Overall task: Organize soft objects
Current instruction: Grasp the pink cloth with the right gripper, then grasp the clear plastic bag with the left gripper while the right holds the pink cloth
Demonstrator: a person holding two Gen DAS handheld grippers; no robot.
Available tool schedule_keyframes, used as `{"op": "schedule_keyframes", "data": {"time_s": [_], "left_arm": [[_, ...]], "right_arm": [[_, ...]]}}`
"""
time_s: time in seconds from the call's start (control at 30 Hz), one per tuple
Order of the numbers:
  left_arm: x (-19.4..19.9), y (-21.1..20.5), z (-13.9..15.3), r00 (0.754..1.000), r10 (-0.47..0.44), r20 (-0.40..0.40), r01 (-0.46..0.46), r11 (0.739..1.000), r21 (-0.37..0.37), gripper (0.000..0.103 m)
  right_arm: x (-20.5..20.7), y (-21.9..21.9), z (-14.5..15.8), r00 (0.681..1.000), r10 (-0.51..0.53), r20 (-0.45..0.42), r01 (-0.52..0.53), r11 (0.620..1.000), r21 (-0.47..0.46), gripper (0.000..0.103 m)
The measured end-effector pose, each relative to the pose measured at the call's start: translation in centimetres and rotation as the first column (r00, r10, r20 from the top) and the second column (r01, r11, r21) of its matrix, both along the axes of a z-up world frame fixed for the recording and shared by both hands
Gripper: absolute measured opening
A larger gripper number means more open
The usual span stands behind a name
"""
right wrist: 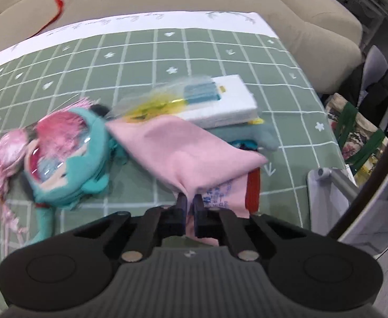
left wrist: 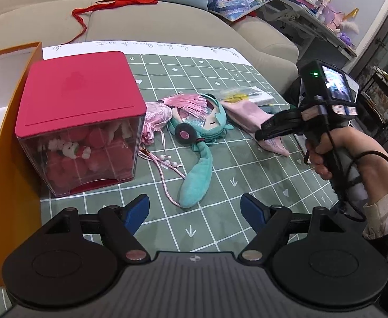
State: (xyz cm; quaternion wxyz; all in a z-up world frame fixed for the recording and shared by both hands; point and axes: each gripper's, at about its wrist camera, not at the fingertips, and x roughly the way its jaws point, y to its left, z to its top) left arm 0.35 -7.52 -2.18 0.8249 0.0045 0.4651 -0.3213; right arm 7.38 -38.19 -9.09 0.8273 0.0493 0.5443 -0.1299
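Note:
A pink cloth pouch (right wrist: 191,153) lies on the green grid mat (right wrist: 220,53). My right gripper (right wrist: 190,201) is shut on its near edge; it also shows in the left wrist view (left wrist: 260,134) pinching the pouch (left wrist: 246,115). A teal plush doll head (left wrist: 201,122) with pink tassels lies mid-mat, also in the right wrist view (right wrist: 69,164). My left gripper (left wrist: 195,206) is open and empty, low over the mat before the plush. A red-lidded clear box (left wrist: 80,122) holds red and white soft toys.
An orange box wall (left wrist: 11,159) stands at the left. A white packet (right wrist: 225,100) and a clear bag with yellow bits (right wrist: 154,106) lie behind the pouch. A beige sofa (left wrist: 167,23) with a red ribbon (left wrist: 109,5) is beyond. Bags stand right of the table.

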Motion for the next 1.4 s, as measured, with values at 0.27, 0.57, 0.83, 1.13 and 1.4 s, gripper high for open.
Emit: {"op": "schedule_keyframes", "data": {"time_s": [0.27, 0.57, 0.83, 1.13, 1.4], "left_arm": [[0.0, 0.1, 0.0, 1.000, 0.006, 0.001, -0.006, 1.000, -0.005, 0.092], [0.0, 0.7, 0.3, 1.000, 0.018, 0.007, -0.018, 1.000, -0.013, 0.092], [2.4, 0.5, 1.9, 0.997, 0.070, 0.013, -0.069, 0.997, -0.024, 0.092], [8.5, -4.1, 2.6, 0.999, -0.010, -0.030, 0.006, 0.990, -0.138, 0.092], [13.3, -10.3, 0.7, 0.998, -0.055, -0.020, 0.054, 0.998, -0.016, 0.092]], "right_arm": [[-3.0, 4.0, 3.4, 0.981, 0.184, 0.065, -0.192, 0.966, 0.172, 0.002], [-2.7, 4.0, 1.0, 0.988, 0.155, 0.005, -0.154, 0.979, 0.133, 0.005], [-2.9, 3.5, 0.6, 0.988, 0.153, 0.005, -0.152, 0.978, 0.143, 0.005], [-2.6, 3.0, 0.1, 0.990, 0.144, 0.010, -0.143, 0.970, 0.194, 0.005], [-1.2, 3.2, -0.2, 0.984, 0.173, -0.046, -0.159, 0.962, 0.220, 0.005]]}}
